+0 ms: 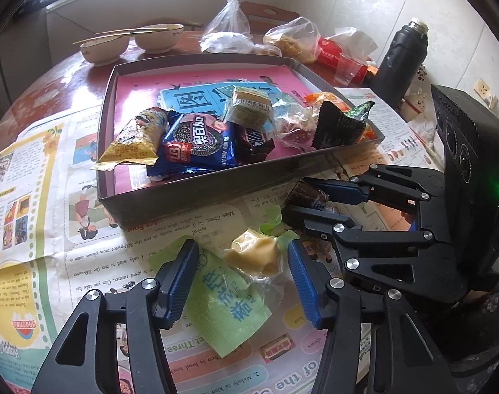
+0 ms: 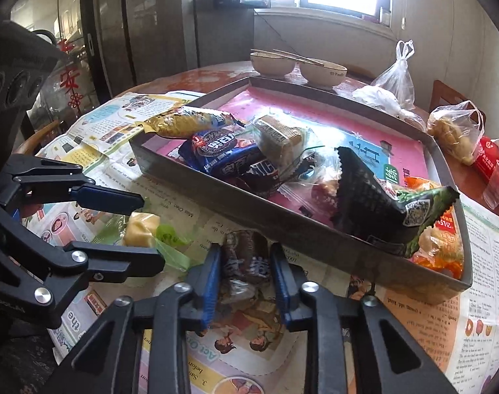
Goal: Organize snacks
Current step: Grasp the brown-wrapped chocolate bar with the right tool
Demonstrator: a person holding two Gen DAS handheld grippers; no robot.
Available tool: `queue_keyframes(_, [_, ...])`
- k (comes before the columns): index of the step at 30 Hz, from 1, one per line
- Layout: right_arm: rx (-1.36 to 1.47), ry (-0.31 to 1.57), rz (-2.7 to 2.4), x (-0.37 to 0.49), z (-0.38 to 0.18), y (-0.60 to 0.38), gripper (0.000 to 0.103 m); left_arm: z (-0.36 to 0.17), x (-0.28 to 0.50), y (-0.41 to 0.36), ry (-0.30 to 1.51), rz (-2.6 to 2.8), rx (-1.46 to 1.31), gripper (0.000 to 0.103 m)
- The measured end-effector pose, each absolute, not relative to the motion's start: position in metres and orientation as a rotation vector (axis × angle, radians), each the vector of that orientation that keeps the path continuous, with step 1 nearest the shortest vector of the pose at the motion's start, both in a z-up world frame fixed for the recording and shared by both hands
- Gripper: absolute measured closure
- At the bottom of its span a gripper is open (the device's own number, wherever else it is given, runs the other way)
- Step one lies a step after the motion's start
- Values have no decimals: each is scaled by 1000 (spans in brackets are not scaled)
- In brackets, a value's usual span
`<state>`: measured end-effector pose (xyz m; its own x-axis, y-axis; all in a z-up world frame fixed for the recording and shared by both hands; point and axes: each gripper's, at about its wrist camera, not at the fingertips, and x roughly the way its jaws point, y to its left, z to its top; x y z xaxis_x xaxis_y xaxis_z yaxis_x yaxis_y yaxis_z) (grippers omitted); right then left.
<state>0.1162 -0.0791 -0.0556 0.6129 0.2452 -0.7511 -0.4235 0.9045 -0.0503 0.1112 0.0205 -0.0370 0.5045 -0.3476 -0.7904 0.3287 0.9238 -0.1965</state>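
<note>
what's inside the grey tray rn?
The grey tray holds a snack pile: blue Oreo pack, yellow packet, black-green packet, wrapped block. A pink sheet lines it; the pile covers what lies beneath.

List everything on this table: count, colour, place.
box: one, dark, centre, pink-lined
snack packets: several, blue, gold, black, piled inside the box
brown snack: one, before the box, between the right tongs
yellow snack in green wrapper: one, on newspaper
newspaper: colourful, under the box
bowls: two, cream, behind the box
flask: one, black, far corner
left tongs: open around the yellow snack
right tongs: closing on the brown snack
</note>
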Motion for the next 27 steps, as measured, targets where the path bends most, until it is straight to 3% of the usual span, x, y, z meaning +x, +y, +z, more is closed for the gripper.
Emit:
queue_keyframes(16, [-103,787,329,91,-38,-123,75,-35,110,-1,953,-441,8,67])
queue_keyframes(27, [2,737,237,80,-19,-172,75,-22,109,2,937,-432,-25,76])
